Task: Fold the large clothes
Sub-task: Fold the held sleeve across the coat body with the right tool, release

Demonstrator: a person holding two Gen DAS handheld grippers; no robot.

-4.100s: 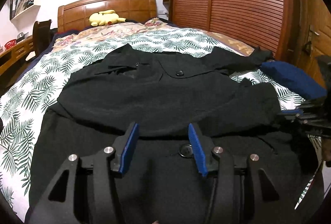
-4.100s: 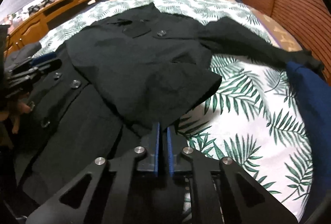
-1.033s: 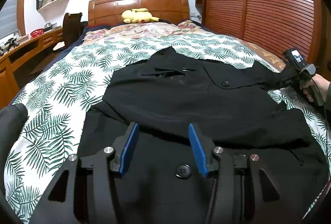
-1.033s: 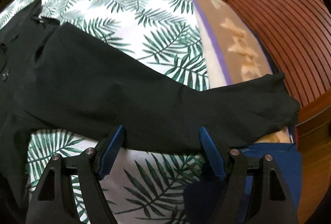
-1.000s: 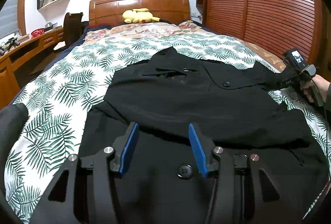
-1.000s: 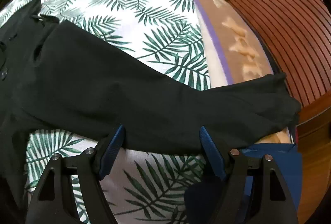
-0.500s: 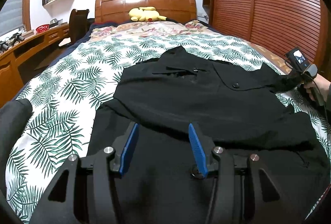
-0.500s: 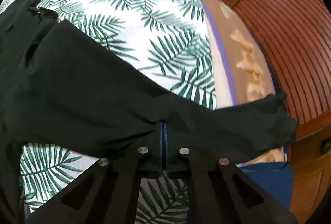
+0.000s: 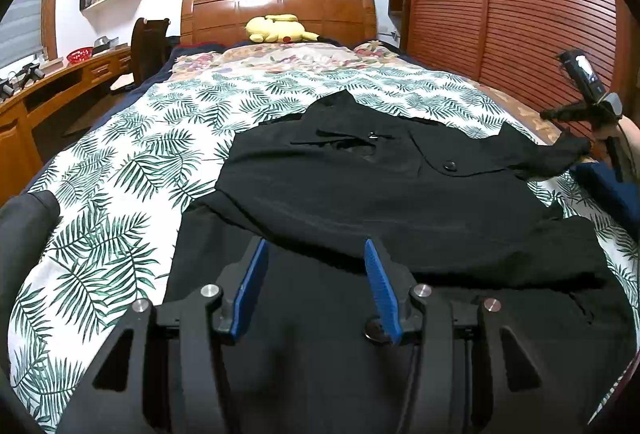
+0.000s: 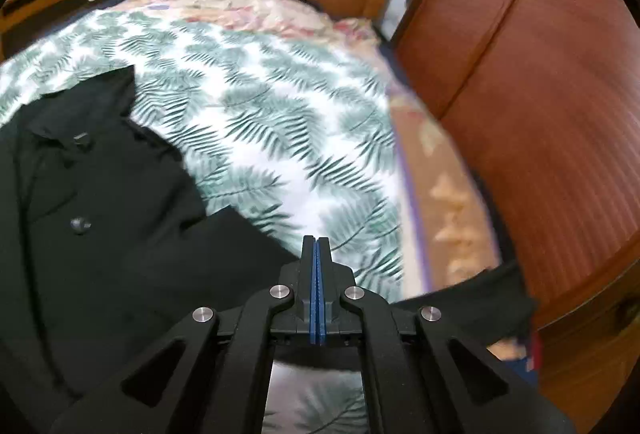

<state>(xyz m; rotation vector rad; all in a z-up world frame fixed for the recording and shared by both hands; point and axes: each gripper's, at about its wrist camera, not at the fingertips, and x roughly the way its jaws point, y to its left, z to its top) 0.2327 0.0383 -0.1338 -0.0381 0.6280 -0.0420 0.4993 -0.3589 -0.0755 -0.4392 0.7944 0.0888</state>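
A large black buttoned coat (image 9: 392,201) lies flat on a bed with a palm-leaf cover (image 9: 120,169). One sleeve is folded across its body. My left gripper (image 9: 314,274) is open and empty, hovering over the coat's lower front. My right gripper (image 10: 316,254) is shut on the coat's right sleeve (image 10: 492,298) and holds it lifted off the bed. In the left wrist view the right gripper (image 9: 576,113) is at the far right, with the sleeve (image 9: 560,157) pulled up toward it.
A wooden headboard (image 9: 276,9) with a yellow plush toy (image 9: 276,27) is at the far end. A slatted wooden wardrobe (image 9: 500,13) runs along the right. A desk (image 9: 36,101) and chair (image 9: 150,45) stand left. A dark blue cloth (image 9: 612,189) lies at the bed's right edge.
My right gripper went from open around the sleeve to shut on it, then lifted the sleeve and swung up toward the headboard. My left gripper drew back slightly and stayed open.
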